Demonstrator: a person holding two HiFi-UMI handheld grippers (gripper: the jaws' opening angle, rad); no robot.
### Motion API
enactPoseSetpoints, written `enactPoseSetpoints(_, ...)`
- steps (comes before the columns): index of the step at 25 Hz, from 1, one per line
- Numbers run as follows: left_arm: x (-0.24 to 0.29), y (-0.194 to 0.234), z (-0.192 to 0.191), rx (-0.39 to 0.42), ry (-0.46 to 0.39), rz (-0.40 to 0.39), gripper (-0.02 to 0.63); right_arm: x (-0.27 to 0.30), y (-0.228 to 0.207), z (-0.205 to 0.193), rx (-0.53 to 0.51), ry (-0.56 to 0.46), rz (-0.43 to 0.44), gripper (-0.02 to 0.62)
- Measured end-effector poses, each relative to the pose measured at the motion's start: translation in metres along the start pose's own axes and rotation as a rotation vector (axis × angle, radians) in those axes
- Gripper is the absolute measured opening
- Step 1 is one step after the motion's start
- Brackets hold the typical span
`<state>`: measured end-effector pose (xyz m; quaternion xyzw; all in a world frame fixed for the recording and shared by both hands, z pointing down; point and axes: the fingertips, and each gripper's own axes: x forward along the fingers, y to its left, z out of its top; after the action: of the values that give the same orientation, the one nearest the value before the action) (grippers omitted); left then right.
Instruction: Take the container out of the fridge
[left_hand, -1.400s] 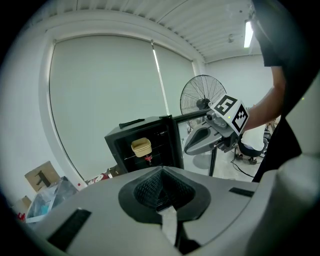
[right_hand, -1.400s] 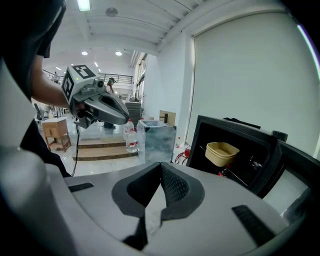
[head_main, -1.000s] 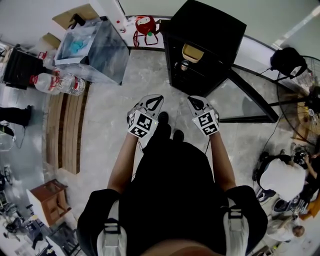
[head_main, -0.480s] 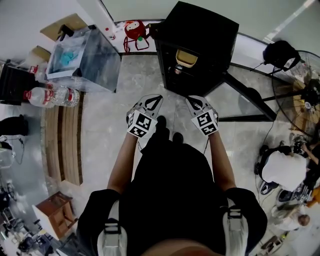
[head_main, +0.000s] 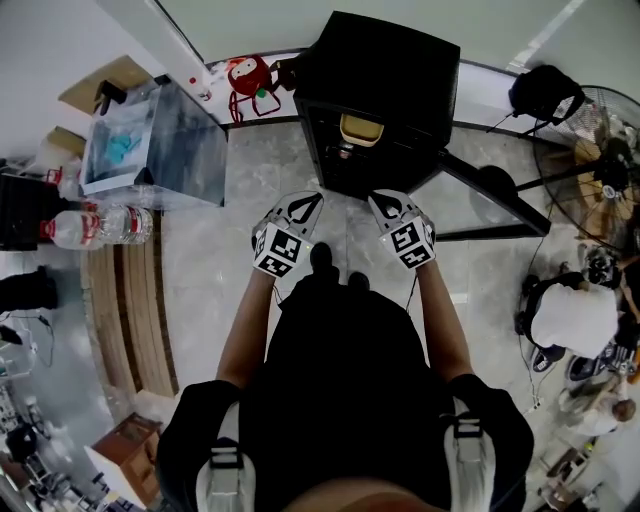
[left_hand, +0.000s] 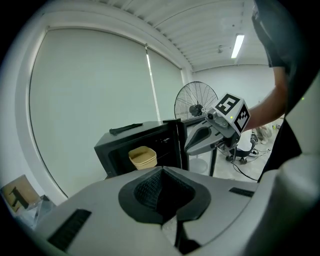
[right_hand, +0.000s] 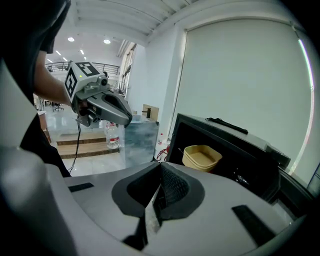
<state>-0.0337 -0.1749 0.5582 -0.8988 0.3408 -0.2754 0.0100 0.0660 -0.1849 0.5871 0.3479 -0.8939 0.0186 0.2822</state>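
Grey marbled floor (head_main: 240, 190) lies bare on the left of the black fridge (head_main: 385, 70). On its right the fridge's open glass door (head_main: 480, 195) swings out and fences off that side. The fridge mouth faces the person, its front edge just ahead of the two gripper tips, with a thin strip of tile between. A clear plastic box (head_main: 150, 145) stands well off to the left.

Compared with a second ago, the fridge sits closer to the grippers in the head view and the strip of floor has narrowed. The box and the water bottles (head_main: 95, 225) have slid leftward. Both grippers keep the same side-by-side pose.

The left gripper (head_main: 308, 203) and right gripper (head_main: 383, 200) each have their jaws pressed together with nothing between them. The tan container (head_main: 360, 128) rests on an upper shelf inside the fridge, ahead of and between the two grippers, apart from both.
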Motion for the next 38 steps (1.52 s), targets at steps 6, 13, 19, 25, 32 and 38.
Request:
enactPoseSetpoints(6,0.016,0.028,0.0,0.02,-0.025,-0.051,0.019,0.018,-0.016,0.016,0.035,0.006,-0.063,-0.002)
enactPoseSetpoints(13,0.032,0.056,-0.001,0.041,-0.048,-0.106,0.019,0.044,-0.027,0.026,0.021,0.019,-0.102,-0.002)
enactPoseSetpoints(19,0.043,0.071,-0.006,0.067,-0.065,-0.156,0.018,0.06,-0.03,0.029,0.056,0.039,-0.138,0.002)
enactPoseSetpoints(25,0.052,0.083,-0.012,0.063,-0.071,-0.17,0.02,0.07,-0.036,0.034,0.06,0.025,-0.152,0.006)
enactPoseSetpoints(32,0.056,0.082,-0.009,0.061,-0.068,-0.164,0.018,0.071,-0.055,0.034,0.046,0.035,-0.154,0.027)
enactPoseSetpoints(38,0.057,0.095,-0.004,0.015,-0.079,-0.103,0.018,0.079,-0.061,0.039,-0.018,0.055,-0.102,0.052)
